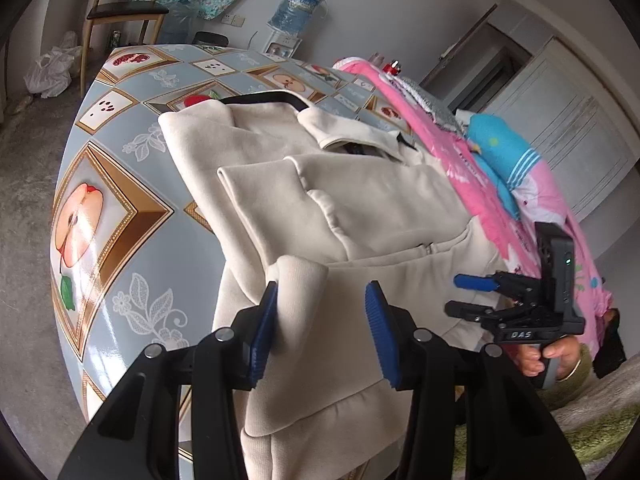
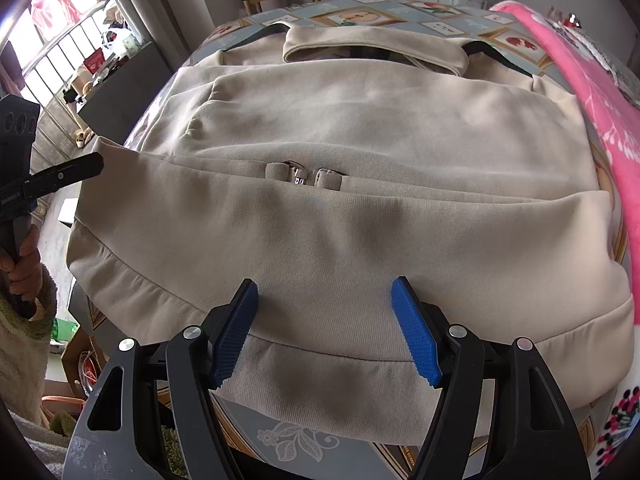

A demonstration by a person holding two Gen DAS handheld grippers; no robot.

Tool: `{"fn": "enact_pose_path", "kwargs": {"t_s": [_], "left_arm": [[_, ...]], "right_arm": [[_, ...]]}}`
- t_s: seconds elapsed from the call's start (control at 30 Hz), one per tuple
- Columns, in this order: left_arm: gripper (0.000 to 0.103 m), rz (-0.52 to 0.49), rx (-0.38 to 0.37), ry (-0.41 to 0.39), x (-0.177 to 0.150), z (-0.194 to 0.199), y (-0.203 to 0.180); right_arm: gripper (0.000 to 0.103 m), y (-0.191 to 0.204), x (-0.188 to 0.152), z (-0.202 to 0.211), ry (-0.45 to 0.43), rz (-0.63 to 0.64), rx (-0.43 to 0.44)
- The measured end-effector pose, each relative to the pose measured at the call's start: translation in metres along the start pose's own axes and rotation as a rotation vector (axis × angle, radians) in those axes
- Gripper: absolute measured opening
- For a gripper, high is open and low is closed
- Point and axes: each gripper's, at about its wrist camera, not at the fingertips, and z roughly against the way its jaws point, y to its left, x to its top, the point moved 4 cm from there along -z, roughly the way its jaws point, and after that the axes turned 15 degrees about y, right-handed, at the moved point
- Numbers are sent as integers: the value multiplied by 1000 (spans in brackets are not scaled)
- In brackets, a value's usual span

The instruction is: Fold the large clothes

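A beige zip-up sweatshirt (image 1: 360,200) (image 2: 360,120) lies on the fruit-patterned table (image 1: 120,184), its sleeves folded across the body and its collar (image 2: 372,46) at the far end. My left gripper (image 1: 320,320) is shut on a raised fold of the hem corner (image 1: 300,276), which stands bunched between the blue pads. In the right wrist view, one of its fingers (image 2: 68,174) reaches that corner from the left. My right gripper (image 2: 324,328) (image 1: 452,293) stands open over the near hem (image 2: 320,376), pinching nothing. The zipper ends (image 2: 304,176) show at mid-body.
A pink blanket (image 1: 500,192) (image 2: 580,80) with a blue garment (image 1: 500,148) on it runs along the table's right side. A chair (image 1: 128,10) and a water dispenser (image 1: 296,4) stand beyond the far edge. A hand (image 1: 540,356) holds the right gripper's handle.
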Motion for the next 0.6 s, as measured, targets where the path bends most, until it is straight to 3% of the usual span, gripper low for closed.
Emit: {"fn": "enact_pose_path", "kwargs": {"t_s": [0.13, 0.23, 0.4, 0.6], "left_arm": [[43, -19, 112, 24, 2, -11, 1], [43, -12, 74, 1, -1, -8, -2], [42, -124, -26, -12, -10, -1, -36], [43, -153, 233, 58, -11, -25, -38]], "right_arm": [[66, 0, 0, 0, 0, -1, -1], [66, 0, 0, 0, 0, 0, -1], [66, 0, 0, 0, -1, 0, -1], [66, 0, 0, 0, -1, -2, -1]]}}
